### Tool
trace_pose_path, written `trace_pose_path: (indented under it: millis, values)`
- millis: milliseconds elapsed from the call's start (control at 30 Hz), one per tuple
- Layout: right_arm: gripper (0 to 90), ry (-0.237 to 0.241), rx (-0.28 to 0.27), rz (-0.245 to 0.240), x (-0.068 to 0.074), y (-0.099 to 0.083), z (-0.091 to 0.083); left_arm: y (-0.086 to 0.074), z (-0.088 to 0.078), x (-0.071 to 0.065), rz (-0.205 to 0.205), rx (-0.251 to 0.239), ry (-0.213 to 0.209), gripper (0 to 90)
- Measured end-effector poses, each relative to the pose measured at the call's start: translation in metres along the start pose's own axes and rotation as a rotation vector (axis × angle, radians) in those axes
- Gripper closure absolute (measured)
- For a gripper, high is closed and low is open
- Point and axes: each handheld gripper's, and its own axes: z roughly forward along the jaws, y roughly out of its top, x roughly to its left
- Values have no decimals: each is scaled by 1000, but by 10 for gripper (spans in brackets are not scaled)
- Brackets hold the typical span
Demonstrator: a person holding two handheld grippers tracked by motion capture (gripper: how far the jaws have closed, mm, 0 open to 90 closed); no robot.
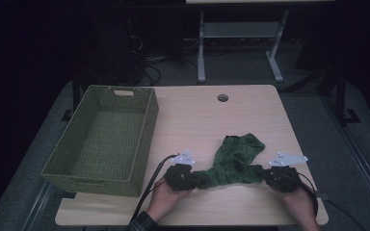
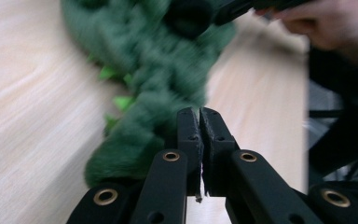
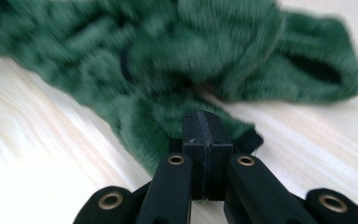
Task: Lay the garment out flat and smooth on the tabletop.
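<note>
I have both grippers down at the near edge of the worktop, one at each end of a dark green fuzzy cloth that lies crumpled on the pale wood, right of centre. My left gripper sits at the cloth's left tail, with the hand behind it coming in from the bottom of the high view; in the left gripper view its jaws stand pressed together with hardly a slit between the pads, and the green pile bunches just beside and behind their left side. I cannot tell for certain from that view whether a fold is caught between the pads or merely lies against them. My right gripper is at the cloth's right tail, the right hand behind it; in the right gripper view its jaws are likewise brought fully together, with the edge of the cloth directly under and around the tips, and again the blur keeps me from saying whether fabric is pinched. From the two tails the cloth narrows, then widens into a heap that reaches away from me toward the middle of the worktop. To the left stands an olive woven basket, well apart from the cloth, its long side running along the worktop's left edge. A small round hole sits near the far edge of the worktop.
</note>
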Motion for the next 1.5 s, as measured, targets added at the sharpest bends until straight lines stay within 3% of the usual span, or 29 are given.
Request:
trace_pose_path:
  millis: [33, 233, 367, 667, 767, 1000, 1133, 1300, 1500]
  values:
    - [897, -9, 39, -14, 0, -3, 6, -1, 3, 2, 8, 12, 18, 878]
    - [898, -9, 67, -15, 3, -7, 8, -3, 7, 15, 12, 50, 87, 895]
    - [898, 17, 68, 22, 8, -14, 1, -7, 3, 18, -6, 65, 74, 895]
    - [898, 49, 74, 5, 26, -26, -12, -20, -9, 10, -16, 78, 46, 894]
    - [867, 54, 58, 1, 31, -30, -16, -20, -14, 8, -12, 55, 23, 833]
    - [715, 102, -54, 49, 24, -20, -24, 3, -26, 11, 12, 3, 16, 687]
    - [657, 111, -51, 64, 27, -14, -17, 22, -28, 19, 52, -11, 20, 630]
    - [619, 123, -43, 64, 29, -5, -6, 46, -21, 30, 68, -25, 6, 573]
    - [642, 113, -35, 85, 26, 0, 3, 67, -5, 38, 102, -52, -7, 538]
